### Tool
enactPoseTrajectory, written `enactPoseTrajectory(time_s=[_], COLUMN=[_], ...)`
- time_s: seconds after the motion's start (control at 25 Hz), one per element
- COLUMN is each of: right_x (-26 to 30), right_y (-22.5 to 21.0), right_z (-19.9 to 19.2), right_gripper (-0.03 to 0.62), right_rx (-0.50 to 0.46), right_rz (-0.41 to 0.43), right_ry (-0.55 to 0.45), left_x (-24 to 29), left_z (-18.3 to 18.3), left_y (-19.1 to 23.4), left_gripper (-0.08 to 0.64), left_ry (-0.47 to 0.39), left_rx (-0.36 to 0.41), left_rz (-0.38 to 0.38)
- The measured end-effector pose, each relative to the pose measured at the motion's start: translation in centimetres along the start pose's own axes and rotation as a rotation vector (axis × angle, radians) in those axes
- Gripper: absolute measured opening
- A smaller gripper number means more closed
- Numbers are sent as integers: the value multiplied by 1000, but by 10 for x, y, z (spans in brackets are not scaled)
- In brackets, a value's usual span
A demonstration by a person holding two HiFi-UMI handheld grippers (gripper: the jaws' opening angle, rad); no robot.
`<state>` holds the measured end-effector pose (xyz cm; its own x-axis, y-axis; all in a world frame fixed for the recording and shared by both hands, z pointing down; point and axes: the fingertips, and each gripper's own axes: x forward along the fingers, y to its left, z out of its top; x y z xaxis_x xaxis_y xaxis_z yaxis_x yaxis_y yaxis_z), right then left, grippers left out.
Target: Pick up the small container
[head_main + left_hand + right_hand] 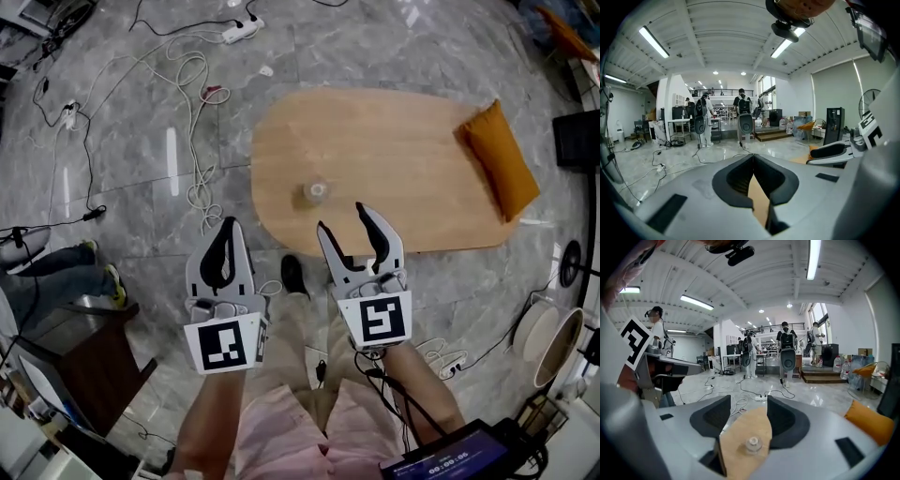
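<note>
Hovering near the small container point(316, 192) — right gripper point(342, 217) held jaws apart, empty | left gripper point(226, 225), farther from it, was closed.

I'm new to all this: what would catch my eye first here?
The right gripper, jaws open, points at a small container on an oval wooden table. The left gripper hangs shut beside it. An orange cushion lies at the table's right end.
</note>
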<state>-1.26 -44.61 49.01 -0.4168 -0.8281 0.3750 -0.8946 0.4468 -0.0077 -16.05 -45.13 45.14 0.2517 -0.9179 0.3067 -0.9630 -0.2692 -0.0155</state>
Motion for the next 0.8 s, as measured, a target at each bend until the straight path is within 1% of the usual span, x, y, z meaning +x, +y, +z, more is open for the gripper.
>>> enactPoseTrajectory(time_s=[0.16,0.28,0.52,0.64,0.8], right_x=[9,15,34,44,57], right_y=[1,4,3,1,-1], right_z=[-28,-52,-107,-128,-149], right_gripper=[245,245,247,245,247], right_rx=[9,9,5,7,17], right_rz=[-7,-8,-31,-41,-58], right_ry=[22,40,53,61,59], left_x=[8,14,28,35,44], left_z=[-25,-47,-103,-120,-140], left_y=[3,-2,-12,-11,-5], left_gripper=[14,14,14,14,14], left_ry=[22,41,87,89,93], left_rx=[-8,-10,-8,0,-5], left_rz=[2,-16,-54,-63,-56])
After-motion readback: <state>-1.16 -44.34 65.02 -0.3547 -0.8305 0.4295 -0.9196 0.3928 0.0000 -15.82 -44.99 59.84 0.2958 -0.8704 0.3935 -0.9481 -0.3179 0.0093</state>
